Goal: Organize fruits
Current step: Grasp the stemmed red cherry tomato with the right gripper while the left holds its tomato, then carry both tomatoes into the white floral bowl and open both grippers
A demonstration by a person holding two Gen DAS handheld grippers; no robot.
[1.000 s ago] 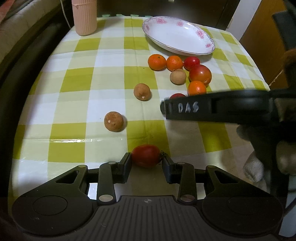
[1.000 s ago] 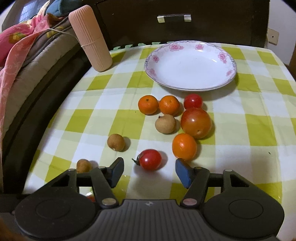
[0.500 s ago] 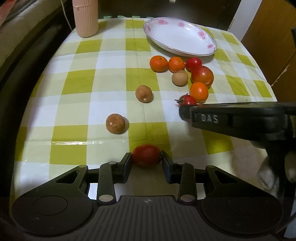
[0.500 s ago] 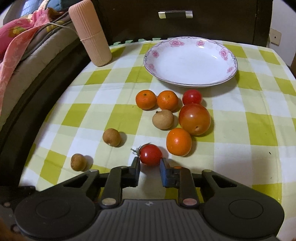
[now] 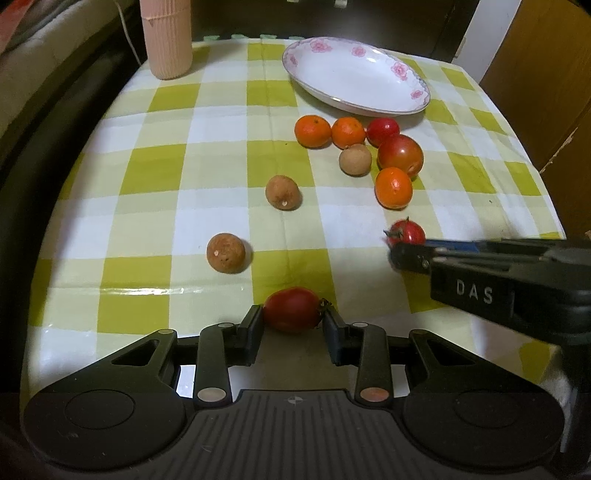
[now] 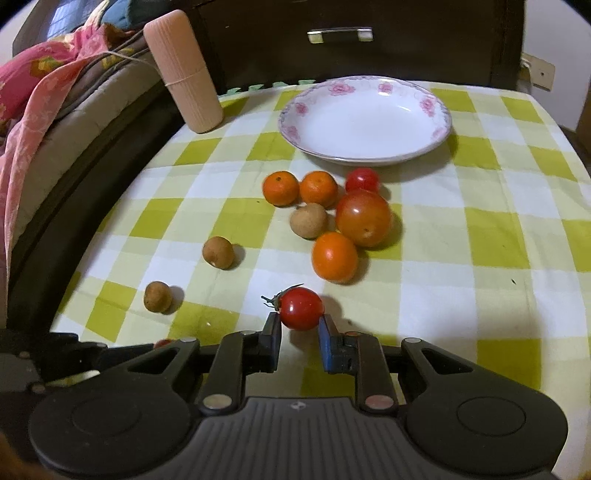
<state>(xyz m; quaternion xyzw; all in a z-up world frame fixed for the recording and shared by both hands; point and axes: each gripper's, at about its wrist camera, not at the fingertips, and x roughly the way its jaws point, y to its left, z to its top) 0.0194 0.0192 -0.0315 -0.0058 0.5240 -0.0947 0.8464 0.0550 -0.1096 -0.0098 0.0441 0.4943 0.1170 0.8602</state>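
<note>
My left gripper (image 5: pixel 293 319) is shut on an oblong red tomato (image 5: pixel 291 309) near the table's front edge. My right gripper (image 6: pixel 300 325) is shut on a small red cherry tomato (image 6: pixel 300 308) with a green stem; the same cherry tomato (image 5: pixel 406 232) shows in the left wrist view, at the tip of the right gripper (image 5: pixel 402 253). Beyond lie three oranges (image 6: pixel 334 256), a large tomato (image 6: pixel 363 217), another cherry tomato (image 6: pixel 362 180) and three brown longans (image 6: pixel 218 252). An empty white flowered plate (image 6: pixel 365 122) stands at the back.
A ribbed pink cylinder (image 6: pixel 183 72) stands at the back left corner of the yellow-checked tablecloth (image 6: pixel 480 240). Bedding (image 6: pixel 33 92) lies left of the table, a dark drawer front (image 6: pixel 340 35) behind it. The table's right edge drops off near a wooden door (image 5: pixel 546 74).
The right gripper's jaws closed from wide open onto the cherry tomato and it drew back toward the front right with it. The left gripper stayed put, holding its tomato.
</note>
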